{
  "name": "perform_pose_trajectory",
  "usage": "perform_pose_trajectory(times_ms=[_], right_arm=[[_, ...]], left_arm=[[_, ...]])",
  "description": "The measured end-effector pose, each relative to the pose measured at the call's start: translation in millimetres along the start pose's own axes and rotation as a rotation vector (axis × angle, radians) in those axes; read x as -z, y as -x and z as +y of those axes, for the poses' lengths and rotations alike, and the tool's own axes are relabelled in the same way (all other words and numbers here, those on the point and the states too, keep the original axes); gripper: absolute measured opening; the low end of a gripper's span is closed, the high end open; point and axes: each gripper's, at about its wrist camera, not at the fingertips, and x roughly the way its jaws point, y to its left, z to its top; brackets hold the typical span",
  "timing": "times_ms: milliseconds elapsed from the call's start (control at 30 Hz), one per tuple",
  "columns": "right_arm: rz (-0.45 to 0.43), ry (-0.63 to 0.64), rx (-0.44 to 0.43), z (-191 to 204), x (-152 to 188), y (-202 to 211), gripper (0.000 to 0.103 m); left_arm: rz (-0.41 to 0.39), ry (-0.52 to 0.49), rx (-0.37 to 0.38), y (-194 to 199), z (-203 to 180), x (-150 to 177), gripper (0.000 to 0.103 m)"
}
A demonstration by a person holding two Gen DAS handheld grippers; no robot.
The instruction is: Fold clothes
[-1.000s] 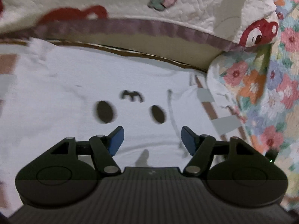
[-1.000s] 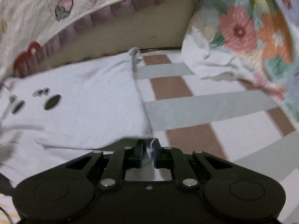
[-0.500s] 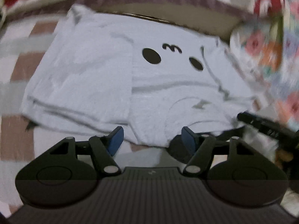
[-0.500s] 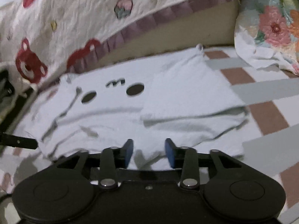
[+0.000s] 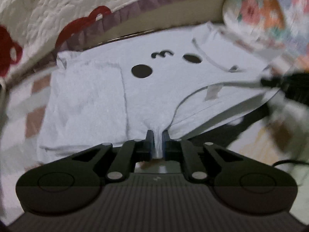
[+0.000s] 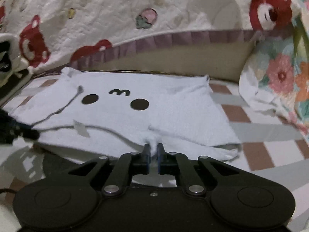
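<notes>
**Both claws now have the shirt's near edge**

We are on a bed with a checked sheet of brown, grey and white squares (image 6: 256, 150). Behind it hangs a white quilted blanket with red bears and a purple frill (image 6: 115, 19). On the right sits a flowery pillow with pink and orange blooms (image 6: 280, 77).

The white cotton T-shirt with two black dots and a small squiggle (image 5: 92, 100) lies in the middle of the sheet, just in front of the blanket. Its sides are already folded in, so it looks like a long block. The neck hole and its grey label (image 5: 212, 93) are at the end closest to us.

A second ago our left claw (image 5: 158, 141) was spread wide above the shirt. Half a second ago our right claw (image 6: 153, 152) was spread too. Now both have snapped together on the near edge. The left claw is closing on a bunch of white cloth beside the neck hole. The right claw pinches a small tuft of the same edge.

We think this means the next fold can begin. With both near corners held, we can lift that edge and carry it toward the far end. The tufts are small, so the cloth could slip out.
</notes>
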Motion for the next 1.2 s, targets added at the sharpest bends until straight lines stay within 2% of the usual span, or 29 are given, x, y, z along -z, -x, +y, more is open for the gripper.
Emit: perform_pose_trajectory(times_ms=[67,200,267,333,367,400,467,533,567,633,667,733,833,967,1100,1200], right_arm=[[0.018,0.002,-0.016,-1.1,2.4,7.4,0.006],[0.11,-0.031,-0.048,-5.9,22.1,-8.9,0.005],[0.129,-0.035,-0.054,-6.8,27.7,-9.7,0.005],[0.136,-0.05,-0.067,-11.1,24.6,-6.5,0.006],[0.14,-0.057,-0.074,-13.3,23.0,-4.9,0.007],[0.142,-0.083,-0.079,-18.0,21.8,-2.9,0.011],[0.132,-0.124,-0.064,-29.9,19.6,2.0,0.018],[0.111,-0.148,-0.028,-42.2,17.5,7.9,0.027],[0.09,-0.16,-0.001,-50.3,17.2,12.1,0.039],[0.074,-0.25,0.032,-69.8,18.5,16.3,0.042],[0.065,-0.329,0.022,-82.7,21.3,18.3,0.042],[0.056,-0.494,-0.005,-107.4,29.1,20.1,0.044],[0.094,-0.797,-0.085,-139.6,48.9,10.8,0.045],[0.153,-1.035,-0.17,-145.8,64.8,-9.1,0.045],[0.181,-1.159,-0.192,-132.8,66.2,-27.6,0.046],[0.175,-1.147,-0.146,-132.1,51.8,-34.9,0.051]], left_arm=[[0.003,0.044,0.042,8.3,8.6,2.3,0.008],[0.115,0.079,0.071,-12.9,14.4,11.2,0.008],[0.145,0.07,0.055,-19.1,12.8,13.8,0.016],[0.141,0.061,0.067,-16.3,9.5,14.4,0.036],[0.13,0.047,0.08,-14.0,6.4,13.6,0.04],[0.119,0.033,0.094,-11.7,3.3,12.8,0.044],[0.098,0.002,0.117,-7.4,-3.3,11.4,0.044],[0.085,-0.066,0.091,-6.0,-15.4,13.4,0.044],[0.077,-0.107,0.072,-5.9,-21.9,14.5,0.044],[0.055,-0.16,0.044,-5.0,-30.2,15.0,0.044],[0.042,-0.165,0.045,-3.3,-32.6,14.8,0.044],[0.008,-0.12,0.073,2.2,-35.7,8.5,0.045],[-0.048,-0.03,0.123,10.7,-42.2,-4.4,0.045],[-0.129,0.017,0.199,3.9,-70.5,-29.9,0.048],[-0.126,-0.017,0.217,-30.9,-96.0,-51.6,0.05],[-0.084,-0.004,0.236,-58.3,-94.7,-54.8,0.05]])
